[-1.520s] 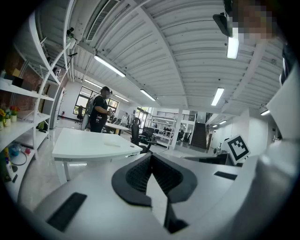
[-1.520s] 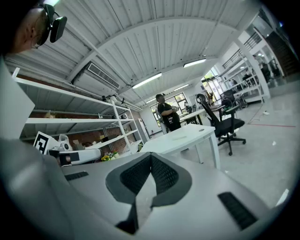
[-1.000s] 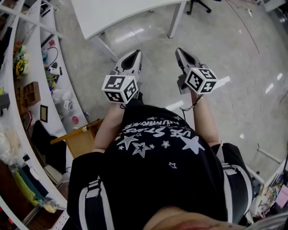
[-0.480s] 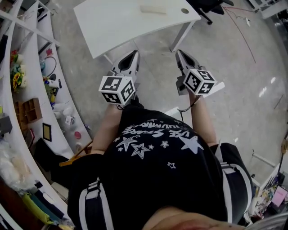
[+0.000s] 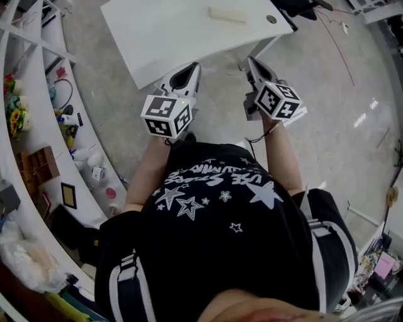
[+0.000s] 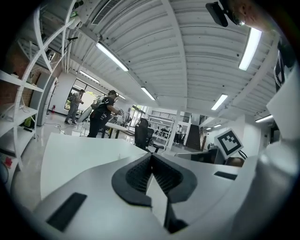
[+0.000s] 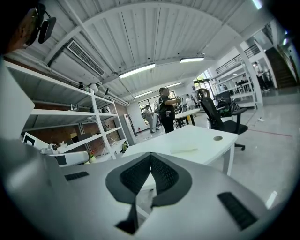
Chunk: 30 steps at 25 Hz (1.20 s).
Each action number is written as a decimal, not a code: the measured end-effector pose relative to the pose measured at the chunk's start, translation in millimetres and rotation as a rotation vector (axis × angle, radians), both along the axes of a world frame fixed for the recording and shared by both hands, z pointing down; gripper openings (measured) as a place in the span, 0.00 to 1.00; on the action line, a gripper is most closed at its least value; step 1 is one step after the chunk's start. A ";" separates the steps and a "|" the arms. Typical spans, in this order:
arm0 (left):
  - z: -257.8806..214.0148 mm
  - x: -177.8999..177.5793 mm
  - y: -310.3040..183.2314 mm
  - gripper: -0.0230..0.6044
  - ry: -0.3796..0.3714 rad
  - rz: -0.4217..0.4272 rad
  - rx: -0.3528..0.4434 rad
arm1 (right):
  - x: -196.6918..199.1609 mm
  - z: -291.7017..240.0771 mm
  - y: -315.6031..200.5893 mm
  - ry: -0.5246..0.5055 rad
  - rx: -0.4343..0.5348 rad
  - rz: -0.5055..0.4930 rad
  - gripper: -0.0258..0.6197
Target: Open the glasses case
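We hold both tools out in front of our black T-shirt printed with white stars (image 5: 214,207), over the grey polished floor (image 5: 327,100), facing a white rectangular tabletop (image 5: 170,38).

The left tool (image 5: 187,72) is clenched. In the left gripper view its dark ribbed pads (image 6: 140,174) meet at the tips with nothing between them.

The right tool (image 5: 254,64) is clenched in the same way and is also empty.

In the head view both tool tips come about up to the tabletop's near edge.

The pale cream oblong glasses case (image 5: 227,15) lies closed and flat on the right part of the tabletop, well apart from both tools. A round grey cable hole (image 5: 271,19) sits between it and the near right corner.

The right gripper view shows the case (image 7: 184,151) beyond the pads, left of that hole (image 7: 218,138).

White curved shelving (image 5: 38,119) loaded with small items runs along our left.
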<state>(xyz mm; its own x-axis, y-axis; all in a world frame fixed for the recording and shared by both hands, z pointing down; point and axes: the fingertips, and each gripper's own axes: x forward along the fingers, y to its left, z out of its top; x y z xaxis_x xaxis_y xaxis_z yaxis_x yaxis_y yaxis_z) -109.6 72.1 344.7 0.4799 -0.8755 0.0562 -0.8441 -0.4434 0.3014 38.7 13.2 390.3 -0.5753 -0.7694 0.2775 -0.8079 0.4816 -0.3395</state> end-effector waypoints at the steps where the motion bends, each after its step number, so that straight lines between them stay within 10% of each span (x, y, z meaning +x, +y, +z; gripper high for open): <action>1: 2.0 -2.9 -3.2 0.06 0.000 0.009 -0.005 | -3.3 1.1 -2.4 0.005 -0.004 0.008 0.05; 30: 63.2 42.4 -211.8 0.06 -0.087 0.166 -0.148 | 42.5 58.9 -197.7 -0.025 -0.109 0.114 0.05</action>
